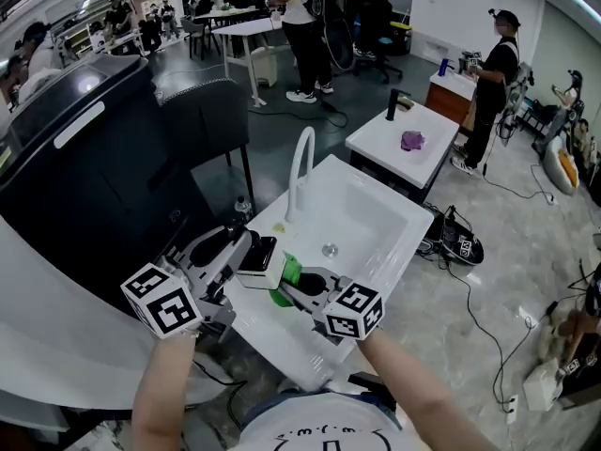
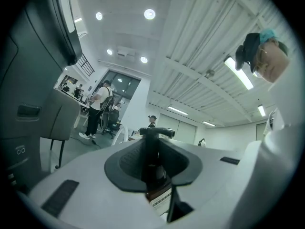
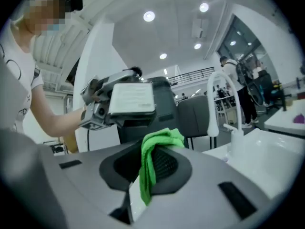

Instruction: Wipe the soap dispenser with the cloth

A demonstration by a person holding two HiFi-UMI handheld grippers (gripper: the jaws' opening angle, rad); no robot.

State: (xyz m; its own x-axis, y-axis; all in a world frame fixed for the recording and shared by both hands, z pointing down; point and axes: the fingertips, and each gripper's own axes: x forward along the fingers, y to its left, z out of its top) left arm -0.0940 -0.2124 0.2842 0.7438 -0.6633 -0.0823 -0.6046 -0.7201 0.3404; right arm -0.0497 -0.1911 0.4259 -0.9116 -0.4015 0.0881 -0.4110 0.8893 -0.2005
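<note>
Holding the soap dispenser (image 1: 261, 263) in mid-air is where the risk sits. The left claw (image 1: 246, 248) is clamped narrow on the dark bottle, which lies nearly on its side above the near-left corner of the sink (image 1: 376, 194), over the white surface (image 1: 282, 341) and close to its front edge. The right claw (image 1: 302, 287) is pinched shut on the green cloth (image 1: 288, 272). A bunched fold pokes past its tips at the bottle's white label (image 3: 131, 98); touching or just short of it, I cannot tell.

A hard sideways rub could twist the smooth bottle in the left claw's grip, since only a narrow band of it is held. If it slips, it would probably land on the surface or go over the edge to the floor, not into the sink.

Pressure near the pump head (image 2: 155, 131) could squirt soap.

Only a small part of the cloth is gripped, so a long drag might pull it free. If the fold bends aside, the bare claw tips would scrape the label instead.
</note>
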